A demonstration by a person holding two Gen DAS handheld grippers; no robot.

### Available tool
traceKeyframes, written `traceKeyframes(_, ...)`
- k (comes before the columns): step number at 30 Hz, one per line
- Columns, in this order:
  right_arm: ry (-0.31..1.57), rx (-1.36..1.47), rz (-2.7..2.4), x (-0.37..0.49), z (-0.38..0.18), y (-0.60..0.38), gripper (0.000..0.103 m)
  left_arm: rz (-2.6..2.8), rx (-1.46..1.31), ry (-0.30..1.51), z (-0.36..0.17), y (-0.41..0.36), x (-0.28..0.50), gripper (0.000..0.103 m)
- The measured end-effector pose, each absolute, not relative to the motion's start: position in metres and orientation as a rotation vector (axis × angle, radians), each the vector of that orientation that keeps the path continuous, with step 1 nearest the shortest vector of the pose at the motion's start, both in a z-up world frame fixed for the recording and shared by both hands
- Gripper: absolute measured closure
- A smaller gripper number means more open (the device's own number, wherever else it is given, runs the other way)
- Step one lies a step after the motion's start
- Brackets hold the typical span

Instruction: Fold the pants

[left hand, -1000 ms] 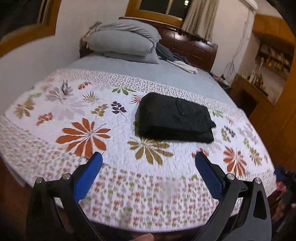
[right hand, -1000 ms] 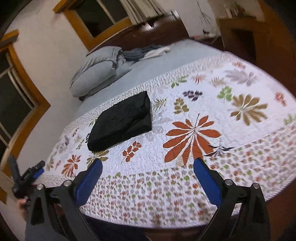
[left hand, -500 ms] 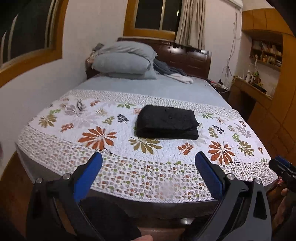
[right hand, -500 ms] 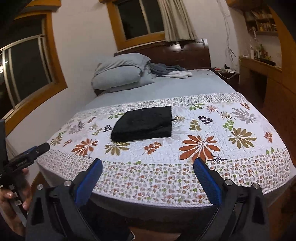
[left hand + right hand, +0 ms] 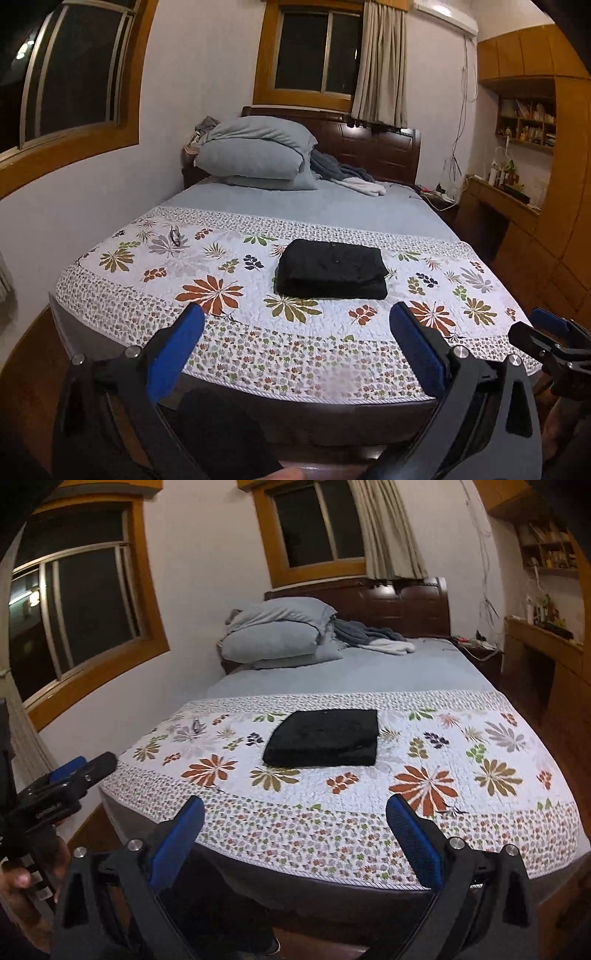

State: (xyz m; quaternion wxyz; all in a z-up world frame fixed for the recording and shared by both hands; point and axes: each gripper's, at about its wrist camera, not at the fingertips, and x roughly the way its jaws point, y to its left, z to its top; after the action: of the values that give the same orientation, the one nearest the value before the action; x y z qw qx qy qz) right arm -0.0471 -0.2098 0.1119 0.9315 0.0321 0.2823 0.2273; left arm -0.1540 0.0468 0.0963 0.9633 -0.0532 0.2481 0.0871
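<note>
Here the bed (image 5: 369, 214) carries a flowered quilt (image 5: 229, 354), with the black pants (image 5: 331, 268) lying folded mid-quilt. Our left claw (image 5: 295, 354) and right claw (image 5: 293, 840) hang spread and empty, well apart from the pants; we judge folding complete, needing only withdrawal.

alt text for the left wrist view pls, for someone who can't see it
Black pants lie folded into a neat rectangle on a floral quilt across the foot of a bed. The open left claw frames the foreground, empty and short of the bed, with the right claw at the right edge. Grey pillows are stacked by the headboard.
</note>
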Motion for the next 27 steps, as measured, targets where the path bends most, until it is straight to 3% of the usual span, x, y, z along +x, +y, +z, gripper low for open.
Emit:
traceKeyframes(14, 0.555, 0.055, 0.502, -0.062, 0.115, -0.196, 0.004, 0.208, -0.073, 0.482, 0.104, 0.034, -0.171, 0.003)
traceKeyframes(27, 0.617, 0.059, 0.512, -0.036, 0.082, -0.186, 0.004, 0.197, -0.101, 0.572, 0.073, 0.04, -0.139, 0.003)
